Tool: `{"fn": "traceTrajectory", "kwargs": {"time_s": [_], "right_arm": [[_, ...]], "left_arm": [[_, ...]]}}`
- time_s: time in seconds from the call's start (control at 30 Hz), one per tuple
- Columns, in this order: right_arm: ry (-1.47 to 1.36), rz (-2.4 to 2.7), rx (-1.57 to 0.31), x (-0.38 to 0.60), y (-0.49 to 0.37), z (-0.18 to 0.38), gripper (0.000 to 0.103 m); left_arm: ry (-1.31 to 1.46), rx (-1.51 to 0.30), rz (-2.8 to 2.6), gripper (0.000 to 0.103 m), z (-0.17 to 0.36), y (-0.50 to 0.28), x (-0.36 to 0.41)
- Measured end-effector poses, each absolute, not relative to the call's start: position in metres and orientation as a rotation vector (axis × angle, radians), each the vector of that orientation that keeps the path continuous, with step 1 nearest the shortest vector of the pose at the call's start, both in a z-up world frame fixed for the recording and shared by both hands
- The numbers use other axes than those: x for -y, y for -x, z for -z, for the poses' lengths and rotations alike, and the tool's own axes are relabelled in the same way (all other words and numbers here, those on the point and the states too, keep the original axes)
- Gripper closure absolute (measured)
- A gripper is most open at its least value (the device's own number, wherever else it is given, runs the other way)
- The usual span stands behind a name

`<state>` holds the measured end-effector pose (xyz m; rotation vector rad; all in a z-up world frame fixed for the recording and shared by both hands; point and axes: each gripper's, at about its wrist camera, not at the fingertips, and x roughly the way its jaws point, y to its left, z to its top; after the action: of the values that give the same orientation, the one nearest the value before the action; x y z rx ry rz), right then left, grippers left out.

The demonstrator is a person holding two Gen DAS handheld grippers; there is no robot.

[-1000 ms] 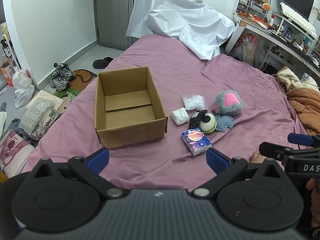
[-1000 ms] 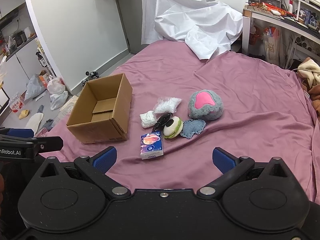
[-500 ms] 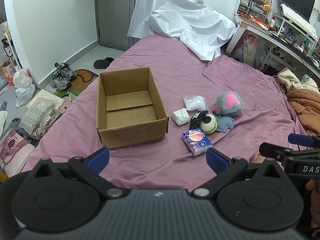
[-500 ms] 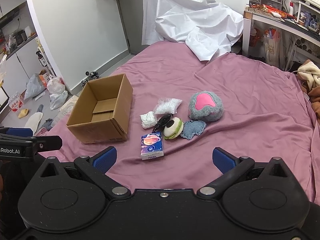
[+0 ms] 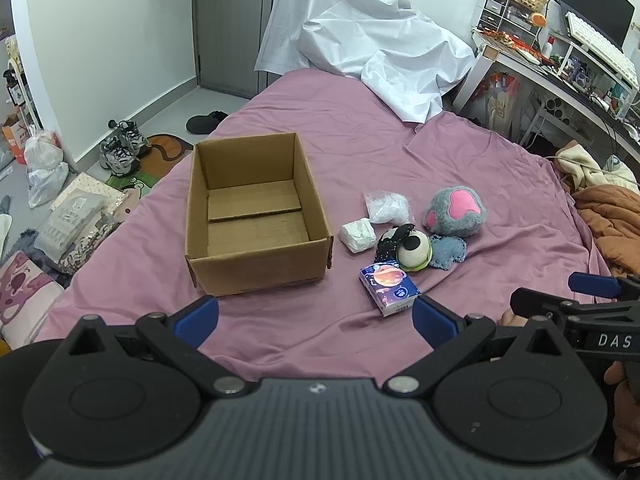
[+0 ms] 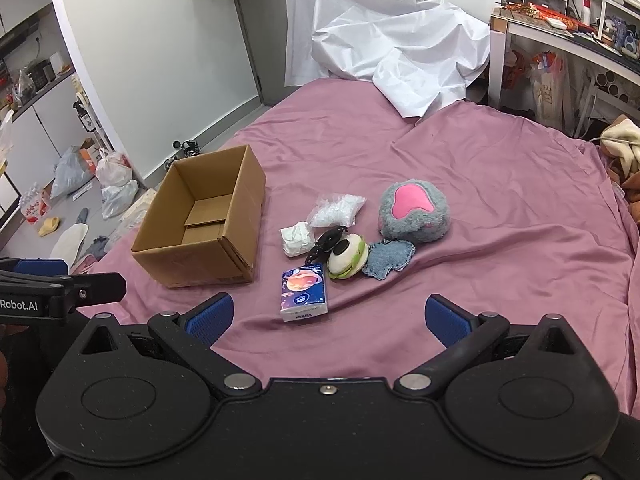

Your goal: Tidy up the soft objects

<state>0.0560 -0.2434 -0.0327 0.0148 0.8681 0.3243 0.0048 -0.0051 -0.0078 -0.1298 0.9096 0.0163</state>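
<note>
Both tongs, left gripper [image 5: 316,316] & right gripper [image 6: 328,318], spread wide, holding nothing. Box [image 6: 200,220] empty; toys, e.g. plush paw [image 6: 414,210], tissue pack [image 6: 304,292], all on the bed beside it. Nothing sorted yet.

- Right gripper [image 6: 329,317] spread wide, holding nothing, above pink bedsheet [image 6: 500,216].
- Open cardboard box [image 6: 200,220] left of tissue pack [image 6: 303,292], paw plush [image 6: 414,212], possibly a burger toy [image 6: 347,256].
</note>
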Motion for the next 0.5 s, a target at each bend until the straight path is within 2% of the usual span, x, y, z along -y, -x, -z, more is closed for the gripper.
{"fn": "traceTrajectory", "kwargs": {"time_s": [0.5], "right_arm": [[-0.07, -0.41, -0.907, 0.253, -0.077, 0.04, 0.0]], "left_arm": [[0.194, -0.898, -0.002, 0.001, 0.027, -0.025, 0.022]]}}
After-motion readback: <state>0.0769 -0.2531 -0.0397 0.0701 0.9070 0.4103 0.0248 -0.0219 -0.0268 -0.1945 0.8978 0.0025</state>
